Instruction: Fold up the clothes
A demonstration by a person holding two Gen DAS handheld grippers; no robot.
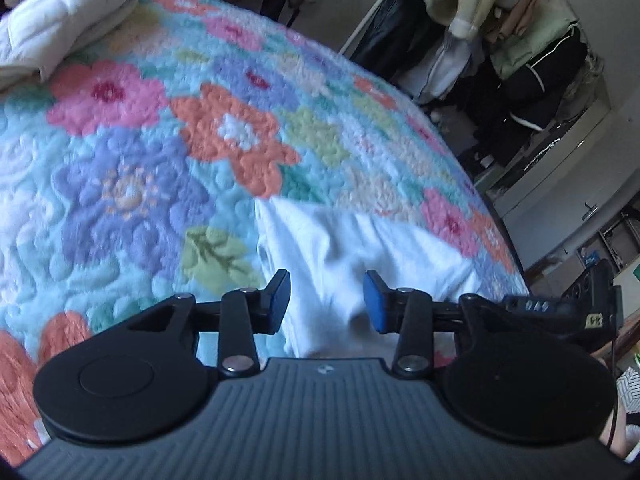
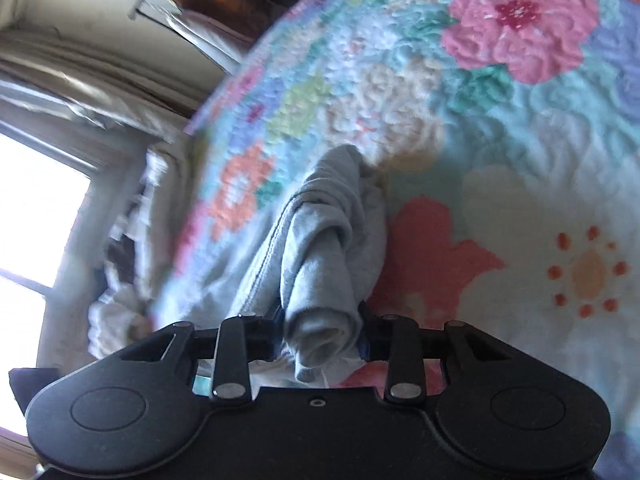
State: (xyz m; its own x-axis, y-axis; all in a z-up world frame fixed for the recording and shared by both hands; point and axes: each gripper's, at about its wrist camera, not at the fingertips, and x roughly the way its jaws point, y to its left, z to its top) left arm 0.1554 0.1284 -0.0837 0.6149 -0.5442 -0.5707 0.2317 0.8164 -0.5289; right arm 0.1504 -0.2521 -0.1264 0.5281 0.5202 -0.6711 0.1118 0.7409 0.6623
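My left gripper (image 1: 326, 300) was spread apart with nothing between its fingers, hovering over a white garment (image 1: 360, 248) that lay flat on the floral blanket (image 1: 160, 160) just ahead of and below my fingertips. My right gripper (image 2: 322, 334) was clenched around a bunched roll of the pale grey-white cloth (image 2: 324, 256), which ran forward from between my fingers across the blanket.

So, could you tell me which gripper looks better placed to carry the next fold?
Probably the right gripper: its jaws are shut on a bunched roll of the pale garment, lifted off the floral blanket. The left gripper is open, hovering over flat white cloth, holding nothing.
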